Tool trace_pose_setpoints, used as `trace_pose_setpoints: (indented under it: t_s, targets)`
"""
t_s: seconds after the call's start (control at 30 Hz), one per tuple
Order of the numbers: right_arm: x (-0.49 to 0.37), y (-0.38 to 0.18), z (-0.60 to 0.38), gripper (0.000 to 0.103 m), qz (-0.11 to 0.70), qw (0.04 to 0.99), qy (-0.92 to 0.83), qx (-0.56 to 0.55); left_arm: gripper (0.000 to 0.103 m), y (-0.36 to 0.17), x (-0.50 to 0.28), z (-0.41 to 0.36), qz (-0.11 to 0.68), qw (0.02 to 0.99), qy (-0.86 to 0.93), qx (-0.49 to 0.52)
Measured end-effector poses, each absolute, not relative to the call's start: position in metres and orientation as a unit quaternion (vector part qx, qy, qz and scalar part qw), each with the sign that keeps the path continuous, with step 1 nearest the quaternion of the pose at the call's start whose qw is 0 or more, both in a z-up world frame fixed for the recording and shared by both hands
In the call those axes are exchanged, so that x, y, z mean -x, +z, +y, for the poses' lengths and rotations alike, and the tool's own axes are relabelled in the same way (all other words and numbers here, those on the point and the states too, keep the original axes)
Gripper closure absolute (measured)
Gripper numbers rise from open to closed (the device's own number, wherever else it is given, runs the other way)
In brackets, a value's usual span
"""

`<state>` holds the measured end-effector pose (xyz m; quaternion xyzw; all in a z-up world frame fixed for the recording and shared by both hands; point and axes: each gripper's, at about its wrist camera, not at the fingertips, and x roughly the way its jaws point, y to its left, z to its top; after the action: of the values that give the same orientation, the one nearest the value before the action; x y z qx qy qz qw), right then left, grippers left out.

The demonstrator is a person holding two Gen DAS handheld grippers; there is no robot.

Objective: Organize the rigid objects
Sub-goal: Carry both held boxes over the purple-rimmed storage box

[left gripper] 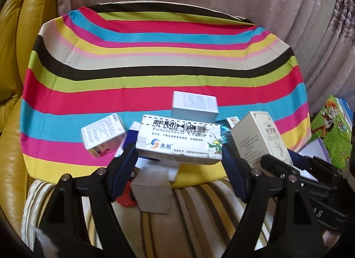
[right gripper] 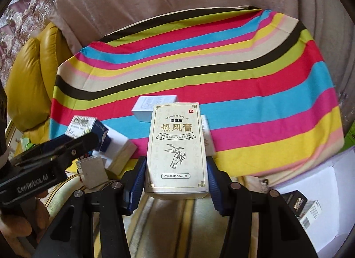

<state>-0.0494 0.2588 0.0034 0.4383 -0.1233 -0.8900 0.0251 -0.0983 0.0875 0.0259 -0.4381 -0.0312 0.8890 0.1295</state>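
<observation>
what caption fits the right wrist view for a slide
Right gripper clamps an upright cream ointment box above the striped cloth.

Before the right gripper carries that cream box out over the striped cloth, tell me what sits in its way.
The right gripper holds the upright cream box. A small white box lies on the striped cloth directly beyond it, partly hidden behind its top left corner. Past that, the cloth looks bare. What the box hides cannot be told.

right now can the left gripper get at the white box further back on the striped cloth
Probably not yet: the left gripper is shut on the penciclovir cream box, which fills its jaws. The white box itself lies uncovered just behind.
</observation>
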Motion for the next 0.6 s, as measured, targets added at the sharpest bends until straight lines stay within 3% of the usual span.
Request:
trace_pose_setpoints:
  t_s: [0.6]
  targets:
    - [0.006, 0.007, 0.318, 0.051, -0.134, -0.038, -0.891, -0.432, 0.025, 0.028, 0.074, 0.150, -0.001, 0.199, 0.867, 0.456]
